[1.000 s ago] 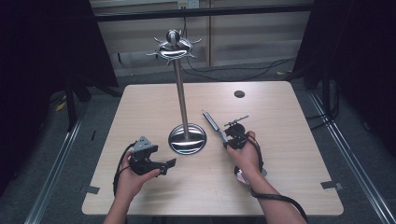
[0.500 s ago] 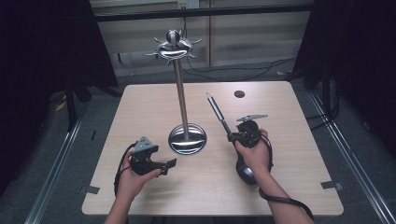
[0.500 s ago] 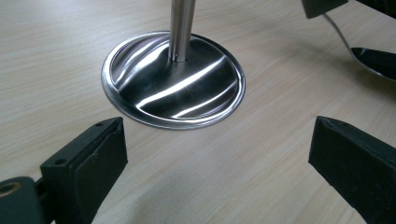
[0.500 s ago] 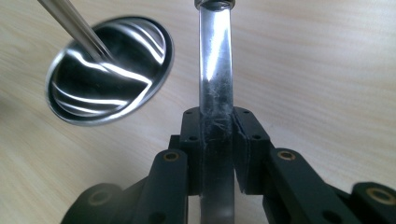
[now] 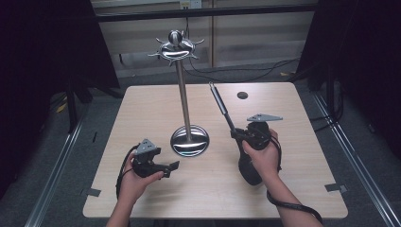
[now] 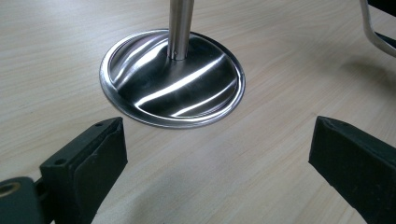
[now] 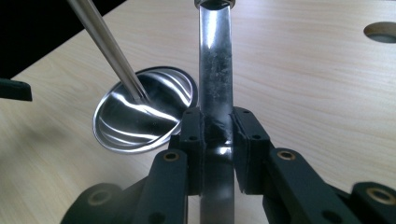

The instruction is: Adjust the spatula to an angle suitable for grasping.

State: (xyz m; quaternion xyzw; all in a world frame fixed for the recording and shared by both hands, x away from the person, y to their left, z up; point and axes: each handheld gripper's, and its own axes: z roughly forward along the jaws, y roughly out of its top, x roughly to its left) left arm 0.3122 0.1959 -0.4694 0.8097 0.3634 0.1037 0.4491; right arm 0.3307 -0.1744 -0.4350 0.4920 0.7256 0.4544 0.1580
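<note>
A steel utensil stand rises from its round base (image 5: 189, 141) at the table's middle, its pole (image 5: 183, 99) ending in a ring of hooks (image 5: 176, 47). My right gripper (image 5: 236, 134) is shut on a long metal utensil (image 5: 220, 104) whose handle slants up and away toward the stand's right. In the right gripper view the flat steel shaft (image 7: 215, 60) is clamped between my jaws (image 7: 217, 135), with the stand's base (image 7: 140, 116) to the left. My left gripper (image 5: 172, 166) rests low, left of the base, open and holding nothing. Its jaws (image 6: 217, 158) face the base (image 6: 173, 79).
The light wooden table (image 5: 142, 109) has a round cable hole (image 5: 242, 95) at the back right, which is the same hole (image 7: 380, 31) in the right gripper view. Tape marks sit near the front corners (image 5: 92, 192). Dark floor and metal rails flank the table.
My right gripper has shifted right and tilted the utensil, so its handle tip now reaches higher and farther back. The left gripper has stayed in place.
</note>
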